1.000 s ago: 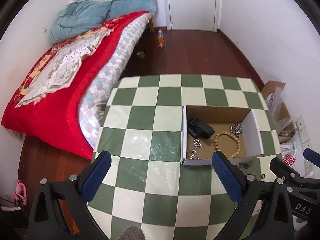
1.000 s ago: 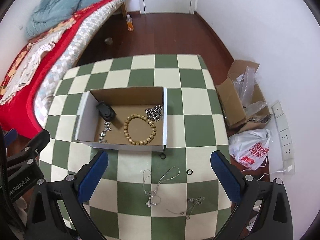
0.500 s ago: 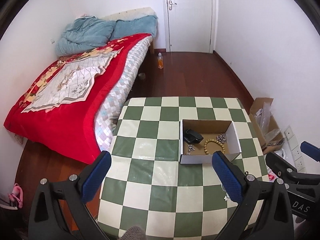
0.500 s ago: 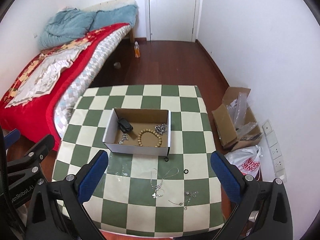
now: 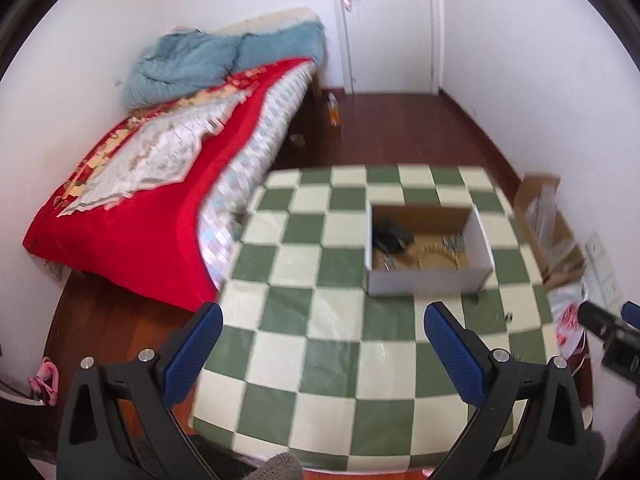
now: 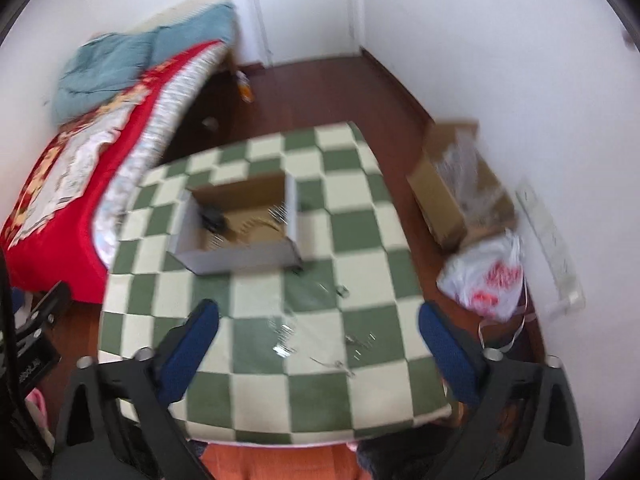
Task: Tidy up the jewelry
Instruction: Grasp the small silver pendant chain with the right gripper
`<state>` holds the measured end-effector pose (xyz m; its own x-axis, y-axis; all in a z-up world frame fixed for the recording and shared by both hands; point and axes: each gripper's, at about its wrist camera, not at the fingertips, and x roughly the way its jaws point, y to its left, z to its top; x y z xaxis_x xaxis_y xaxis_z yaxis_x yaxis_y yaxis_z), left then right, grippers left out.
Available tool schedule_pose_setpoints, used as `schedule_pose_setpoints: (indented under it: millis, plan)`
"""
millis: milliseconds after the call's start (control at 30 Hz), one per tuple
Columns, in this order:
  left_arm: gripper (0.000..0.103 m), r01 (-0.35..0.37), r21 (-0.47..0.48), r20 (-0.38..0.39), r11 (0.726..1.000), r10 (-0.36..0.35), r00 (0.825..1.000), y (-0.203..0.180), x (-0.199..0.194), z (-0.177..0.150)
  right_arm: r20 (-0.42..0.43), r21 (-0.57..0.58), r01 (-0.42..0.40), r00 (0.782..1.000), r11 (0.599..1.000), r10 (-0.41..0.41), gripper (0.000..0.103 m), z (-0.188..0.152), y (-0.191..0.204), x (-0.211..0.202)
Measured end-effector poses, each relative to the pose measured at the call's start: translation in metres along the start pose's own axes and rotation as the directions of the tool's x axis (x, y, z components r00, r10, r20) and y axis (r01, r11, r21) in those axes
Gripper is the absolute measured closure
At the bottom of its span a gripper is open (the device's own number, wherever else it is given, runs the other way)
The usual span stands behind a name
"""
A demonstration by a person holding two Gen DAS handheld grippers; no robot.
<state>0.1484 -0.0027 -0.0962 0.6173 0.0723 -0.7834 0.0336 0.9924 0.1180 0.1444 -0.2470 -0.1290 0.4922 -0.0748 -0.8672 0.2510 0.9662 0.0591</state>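
An open cardboard box (image 5: 428,276) (image 6: 244,258) stands on the green-and-white checkered table (image 5: 320,320) (image 6: 360,240). It holds a black item (image 5: 390,236), a wooden bead bracelet (image 5: 438,254) and silver jewelry (image 5: 454,242). Loose silver chains (image 6: 284,336) and small pieces (image 6: 360,344) lie on the table in front of the box; a small ring (image 6: 342,290) lies near them. My left gripper (image 5: 322,350) is open and empty, high above the table's near edge. My right gripper (image 6: 318,344) is open and empty, above the near edge. Both views are blurred.
A bed with a red cover (image 5: 160,200) (image 6: 60,168) stands left of the table. A brown carton (image 6: 460,188) and a white plastic bag (image 6: 488,276) sit on the floor at the right wall. An orange bottle (image 5: 333,110) stands near the door.
Both grippers have pulled back and up from the table over the last second. The right view has tilted and the box now looks smaller. Both grippers stay open.
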Motion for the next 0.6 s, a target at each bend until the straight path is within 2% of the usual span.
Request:
schedule_pose_setpoints:
  millis: [67, 100, 200, 333, 533, 567, 600]
  plan:
    - [0.000, 0.008, 0.031, -0.053, 0.999, -0.007, 0.999, -0.020, 0.021, -0.010, -0.059, 0.028, 0.014, 0.998, 1.000, -0.012, 0.033, -0.007, -0.022, 0.026]
    - [0.000, 0.011, 0.045, -0.084, 0.999, -0.008, 0.996, -0.030, 0.032, -0.014, -0.077, 0.041, 0.012, 0.997, 0.999, -0.009, 0.036, -0.009, -0.029, 0.036]
    - [0.000, 0.048, 0.086, -0.183, 0.995, -0.031, 0.983, -0.062, 0.070, -0.029, -0.161, 0.081, 0.025, 0.987, 0.996, -0.012, 0.037, -0.024, -0.058, 0.075]
    - [0.001, 0.081, 0.101, -0.283, 0.992, -0.049, 0.958, -0.088, 0.111, -0.043, -0.238, 0.103, 0.013, 0.971, 0.995, 0.012, 0.038, -0.038, -0.073, 0.117]
    - [0.001, 0.053, 0.086, -0.342, 0.995, -0.020, 0.939, -0.091, 0.139, -0.053, -0.312, 0.066, 0.017, 0.950, 0.998, 0.004, 0.038, -0.053, -0.059, 0.169]
    - [0.001, 0.055, 0.077, -0.350, 0.996, -0.025, 0.936, -0.089, 0.141, -0.053, -0.315, 0.055, 0.027, 0.949, 0.998, -0.008, 0.042, -0.056, -0.056, 0.174]
    - [0.001, 0.061, 0.068, -0.356, 0.996, -0.033, 0.934, -0.089, 0.142, -0.053, -0.283, 0.009, 0.041, 0.958, 0.999, -0.037, 0.048, -0.057, -0.048, 0.174]
